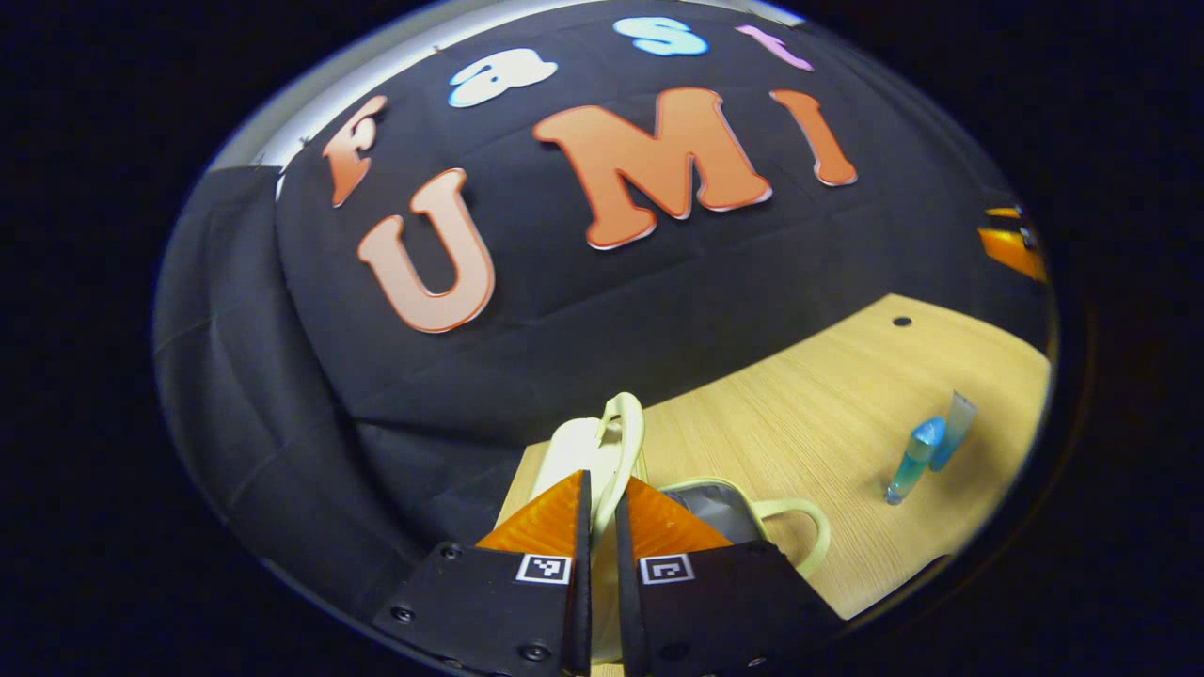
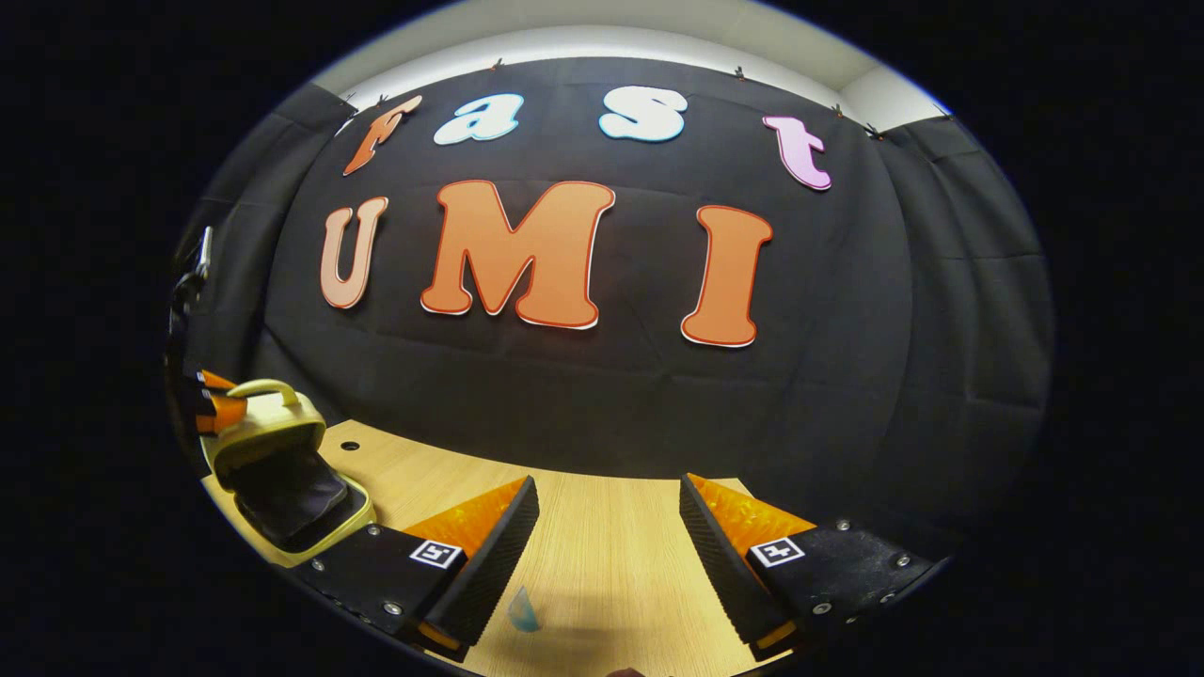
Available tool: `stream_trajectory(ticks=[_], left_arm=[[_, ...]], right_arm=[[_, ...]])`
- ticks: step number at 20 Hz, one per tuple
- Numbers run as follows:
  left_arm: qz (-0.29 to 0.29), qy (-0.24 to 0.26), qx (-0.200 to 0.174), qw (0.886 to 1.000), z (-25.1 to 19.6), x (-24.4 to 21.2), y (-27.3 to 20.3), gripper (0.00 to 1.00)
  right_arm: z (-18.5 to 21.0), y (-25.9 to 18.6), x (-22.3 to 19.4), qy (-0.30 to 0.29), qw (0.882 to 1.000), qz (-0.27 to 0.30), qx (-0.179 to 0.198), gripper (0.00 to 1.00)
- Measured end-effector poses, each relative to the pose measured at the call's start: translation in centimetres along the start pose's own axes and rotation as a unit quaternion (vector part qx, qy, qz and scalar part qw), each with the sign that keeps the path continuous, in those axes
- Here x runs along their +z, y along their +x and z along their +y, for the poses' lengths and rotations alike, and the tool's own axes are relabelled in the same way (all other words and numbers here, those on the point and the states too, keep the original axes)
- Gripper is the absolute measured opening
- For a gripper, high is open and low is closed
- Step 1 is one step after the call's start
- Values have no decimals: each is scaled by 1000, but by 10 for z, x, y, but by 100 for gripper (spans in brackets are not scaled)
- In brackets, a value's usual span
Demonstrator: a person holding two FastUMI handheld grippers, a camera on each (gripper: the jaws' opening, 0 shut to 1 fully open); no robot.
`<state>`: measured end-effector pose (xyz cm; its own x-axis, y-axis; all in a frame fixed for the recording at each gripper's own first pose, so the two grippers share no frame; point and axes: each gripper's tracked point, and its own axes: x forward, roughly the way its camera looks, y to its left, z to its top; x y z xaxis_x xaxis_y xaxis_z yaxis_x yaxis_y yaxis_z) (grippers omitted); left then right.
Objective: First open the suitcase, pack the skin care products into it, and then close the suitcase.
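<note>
The small cream suitcase (image 2: 282, 489) stands open at the table's left, showing its dark lining. My left gripper (image 1: 602, 512) is shut on the raised cream lid (image 1: 588, 447), whose edge runs between the orange fingers. It shows again as orange fingers (image 2: 212, 400) at the lid's top in the right gripper view. The grey-lined base (image 1: 701, 508) and its handle (image 1: 809, 527) lie just to the right. A blue tube (image 1: 926, 451) of skin care product lies on the table. My right gripper (image 2: 607, 527) hangs open above it, with the tube's tip (image 2: 522, 611) beside the left finger.
The light wooden table (image 1: 800, 404) runs back to the black cloth wall. A small round hole (image 1: 901, 322) sits near its far edge, close behind the suitcase in the right gripper view. Bare wood (image 2: 611, 564) stretches between the suitcase and the tube.
</note>
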<state>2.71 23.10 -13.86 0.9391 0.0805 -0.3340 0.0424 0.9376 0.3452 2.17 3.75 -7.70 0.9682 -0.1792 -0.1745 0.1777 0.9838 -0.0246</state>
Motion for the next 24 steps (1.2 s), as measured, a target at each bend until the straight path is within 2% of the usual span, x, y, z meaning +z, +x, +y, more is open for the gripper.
stream_trajectory(ticks=[3, 7, 14, 21, 24], left_arm=[[-4, -54, 18, 998, 49, 0, 5, 12], [-7, -88, 20, 996, 95, -8, 8, 12], [7, -185, 42, 982, 183, -42, 16, 12], [59, -215, 86, 971, 272, -121, 51, 12], [91, -223, 99, 966, 290, -162, 68, 13]], right_arm=[[12, 4, 2, -2, 1000, 1, 3, 95], [30, 9, 3, -1, 1000, 3, 6, 95], [62, 15, 4, -7, 1000, 9, 8, 95], [75, 16, 4, 7, 1000, 27, -6, 96], [77, 16, 1, 2, 999, 34, -12, 96]])
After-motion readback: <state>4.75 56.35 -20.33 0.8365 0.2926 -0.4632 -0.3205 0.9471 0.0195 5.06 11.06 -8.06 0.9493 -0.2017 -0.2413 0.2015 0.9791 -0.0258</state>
